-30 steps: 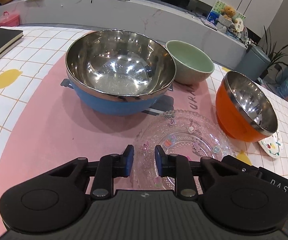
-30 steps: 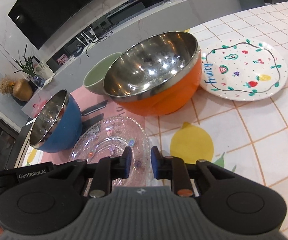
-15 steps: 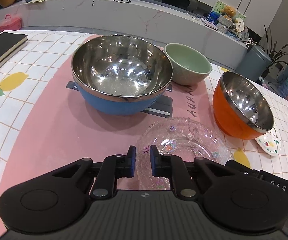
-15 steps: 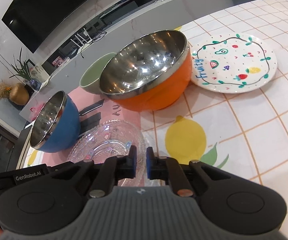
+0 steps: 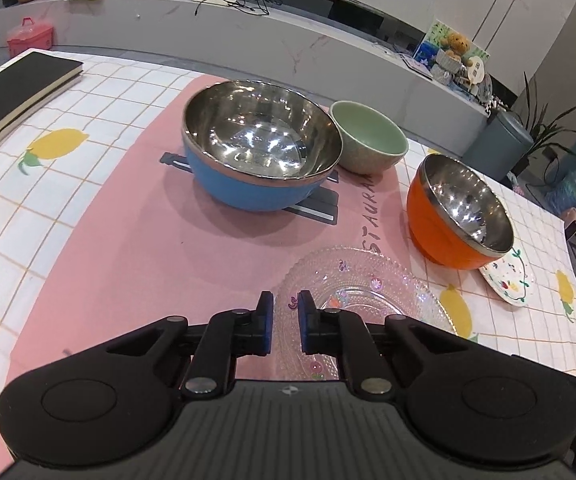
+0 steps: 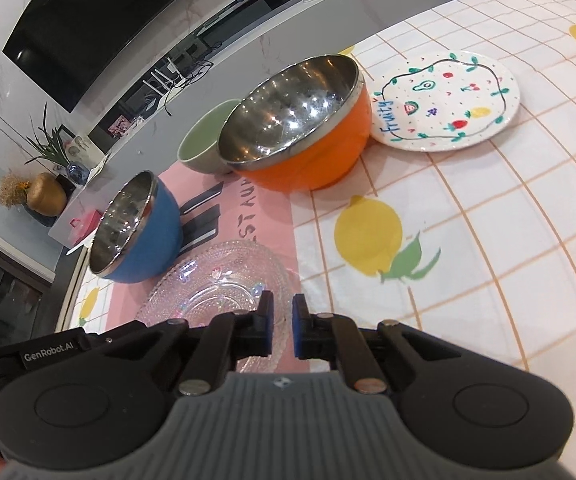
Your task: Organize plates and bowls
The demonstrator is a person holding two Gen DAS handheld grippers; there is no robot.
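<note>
On a lemon-print tablecloth [image 6: 488, 240], we have both grippers pinching the glass plate [image 5: 362, 292]: left gripper [image 5: 286, 322] and right gripper [image 6: 283, 326] clamp opposite rims. The plate hangs just before the orange bowl [image 6: 308, 136]. Next we'd carry it level toward the fruit plate [image 6: 446, 100].

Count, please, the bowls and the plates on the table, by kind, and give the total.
Bowls: 3 (blue bowl, green bowl, orange bowl)
Plates: 2 (glass plate, white fruit plate)
Total: 5
</note>
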